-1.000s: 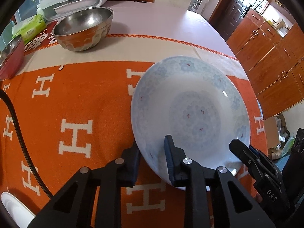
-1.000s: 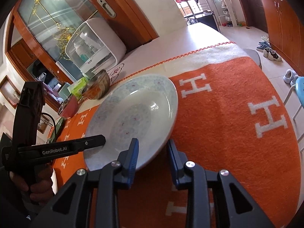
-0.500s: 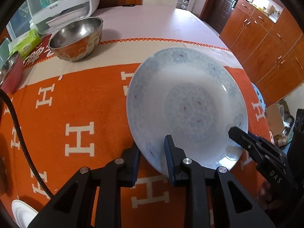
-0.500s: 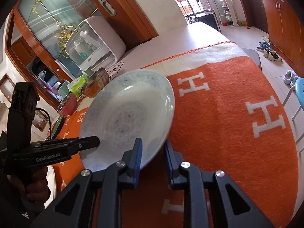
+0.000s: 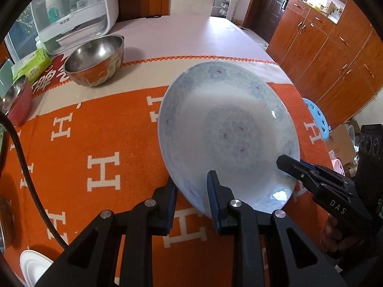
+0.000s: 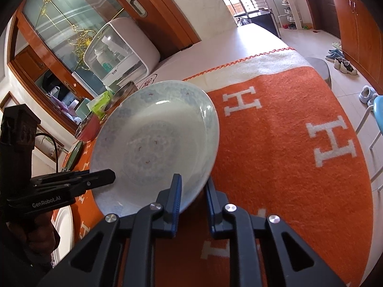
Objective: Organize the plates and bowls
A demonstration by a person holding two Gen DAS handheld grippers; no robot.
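Presently the blue-patterned plate (image 5: 229, 129) is tilted above the orange blanket (image 5: 95, 129), clear of it. Left gripper (image 5: 191, 191) is clamped on its near rim; right gripper (image 6: 194, 191) is clamped on the near-right rim. Far left stand a steel bowl (image 5: 95, 59) and a red bowl (image 5: 16, 102).

Both cameras sit just behind their claws and look forward along the fingers, down at a slant onto the table (image 5: 100, 110). The left view faces across the table toward a steel bowl (image 5: 95, 59) and wooden cabinets (image 5: 335, 55), with the plate (image 5: 227, 134) close in front. The right view looks from the opposite side of the plate (image 6: 155, 141) toward a glass cabinet (image 6: 62, 31). Both views share the plate, and each shows the other claw: right claw (image 5: 284, 162), left claw (image 6: 105, 179).
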